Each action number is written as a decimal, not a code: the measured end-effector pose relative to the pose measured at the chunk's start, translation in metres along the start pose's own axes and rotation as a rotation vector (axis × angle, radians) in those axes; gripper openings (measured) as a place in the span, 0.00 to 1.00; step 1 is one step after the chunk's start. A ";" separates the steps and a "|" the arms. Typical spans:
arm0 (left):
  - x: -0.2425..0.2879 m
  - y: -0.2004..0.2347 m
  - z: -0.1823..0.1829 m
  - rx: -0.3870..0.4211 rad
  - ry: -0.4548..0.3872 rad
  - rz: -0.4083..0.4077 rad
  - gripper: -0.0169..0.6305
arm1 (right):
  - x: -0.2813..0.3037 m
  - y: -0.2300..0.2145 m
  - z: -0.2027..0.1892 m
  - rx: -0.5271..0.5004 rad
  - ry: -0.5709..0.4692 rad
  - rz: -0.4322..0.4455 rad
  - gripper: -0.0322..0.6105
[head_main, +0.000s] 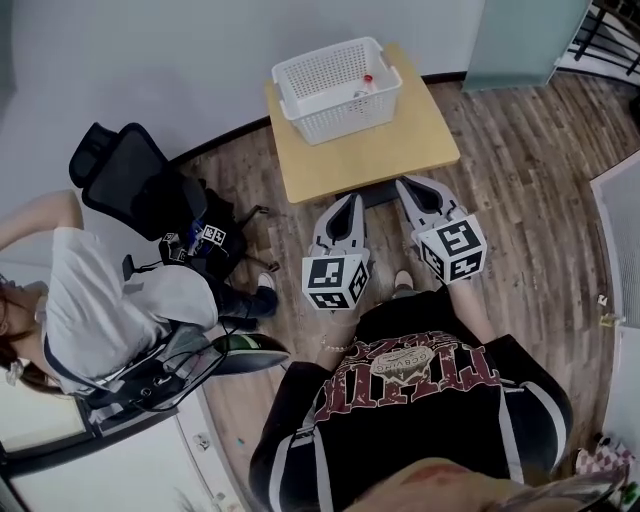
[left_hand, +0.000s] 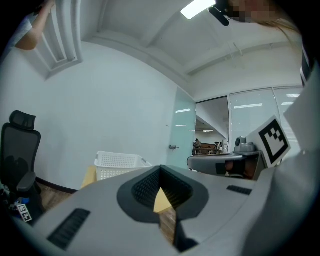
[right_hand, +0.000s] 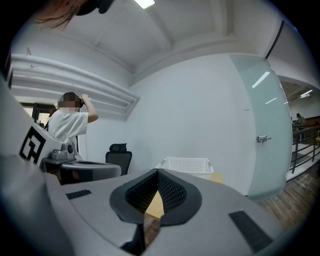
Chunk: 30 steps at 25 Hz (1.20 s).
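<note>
The left tool (head_main: 351, 200) and the right tool (head_main: 406, 184) were held side by side in the air above the wooden floor (head_main: 520, 170). Their tips were pointed at the near edge of the small tan worktop (head_main: 372, 160) but stopped short of it. In the left gripper view the jaws were seen brought together at the tips, with nothing between them and only a wedge of worktop and floor showing through the hollow behind. The same was shown in the right gripper view: jaws closed tip to tip on nothing. A white lattice basket (head_main: 345, 118) was set on the far half of the worktop, well apart from both tools. A small item with a red top (head_main: 367, 79) was lying inside it towards the back right; what it was could not be made out. To the left, a black office chair (head_main: 125, 175) was seen near the wall and a person in a white shirt (head_main: 120, 300) beside it, clear of the tools. The moment was judged a stand-off stage ahead of any contact, with nothing gripped or touched. For the basket or its contents to be reached, the tools would need to be carried forward over the worktop's near edge and the jaws parted first.
</note>
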<state>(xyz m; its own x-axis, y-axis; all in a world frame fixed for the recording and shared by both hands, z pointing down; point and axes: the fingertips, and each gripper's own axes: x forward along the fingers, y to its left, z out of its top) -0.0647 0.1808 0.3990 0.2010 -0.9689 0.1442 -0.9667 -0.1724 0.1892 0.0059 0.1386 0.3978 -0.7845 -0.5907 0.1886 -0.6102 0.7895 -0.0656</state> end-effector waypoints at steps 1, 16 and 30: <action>0.004 0.001 0.002 0.000 0.000 0.005 0.09 | 0.003 -0.003 0.002 -0.001 0.000 0.004 0.08; 0.047 0.001 0.011 -0.007 -0.012 0.096 0.09 | 0.019 -0.050 0.009 -0.008 0.003 0.071 0.08; 0.073 -0.010 0.009 -0.001 -0.010 0.095 0.09 | 0.021 -0.077 0.006 0.013 -0.009 0.062 0.08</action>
<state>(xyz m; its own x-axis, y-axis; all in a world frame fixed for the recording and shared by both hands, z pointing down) -0.0420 0.1106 0.3988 0.1072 -0.9826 0.1518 -0.9811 -0.0799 0.1761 0.0362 0.0644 0.4008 -0.8216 -0.5425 0.1753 -0.5620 0.8223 -0.0892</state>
